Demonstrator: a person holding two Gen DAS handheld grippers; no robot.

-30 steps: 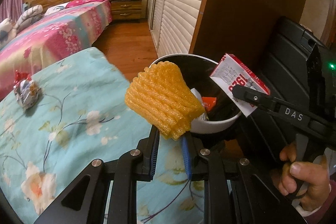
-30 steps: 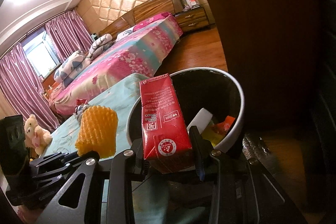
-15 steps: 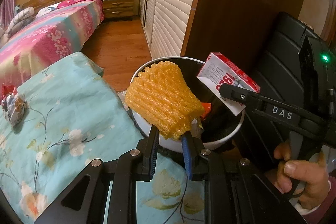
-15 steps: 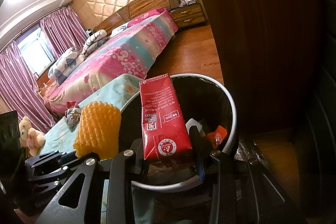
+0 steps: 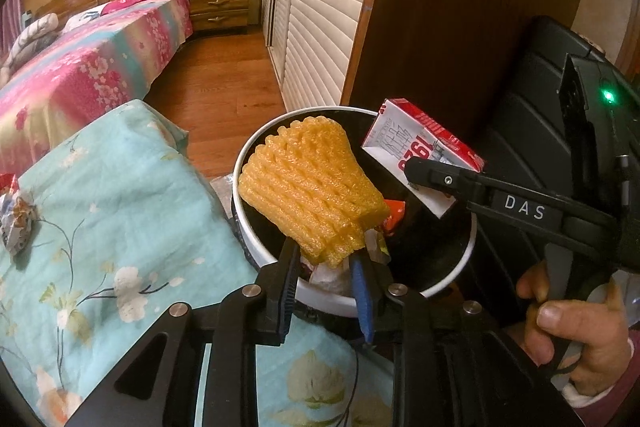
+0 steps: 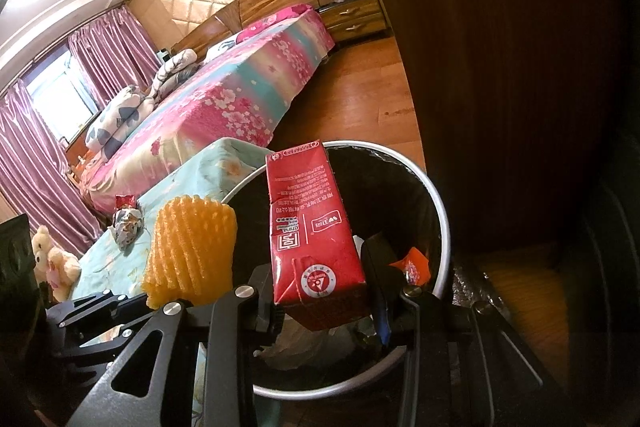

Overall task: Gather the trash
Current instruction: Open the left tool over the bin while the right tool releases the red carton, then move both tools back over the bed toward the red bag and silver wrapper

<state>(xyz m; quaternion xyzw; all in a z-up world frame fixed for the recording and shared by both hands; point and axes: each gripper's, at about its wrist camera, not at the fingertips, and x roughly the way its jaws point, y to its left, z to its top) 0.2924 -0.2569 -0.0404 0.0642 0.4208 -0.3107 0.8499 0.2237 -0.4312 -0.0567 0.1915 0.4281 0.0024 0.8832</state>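
**Two pieces of trash held over the bin**

The left gripper [image 5: 326, 259] is seen with an orange foam fruit net [image 5: 310, 189] between its jaws, which have just been opening — the net's lower end sits between them, the pads barely on it. The right gripper [image 6: 326, 301] is clamped on a red drink carton [image 6: 316, 239]. Both items are held above the white-rimmed trash bin [image 5: 460, 267], which stands just beside the floral bedspread [image 5: 112, 211].

The springy net could catch on the near rim and tumble onto the bedspread, since it hangs over that edge. A crumpled wrapper [image 5: 18, 223] remains uncollected on the bedspread.

"DAS" is legible on the right gripper's finger — the carton's digits are shown upside down and its small print cannot be read.
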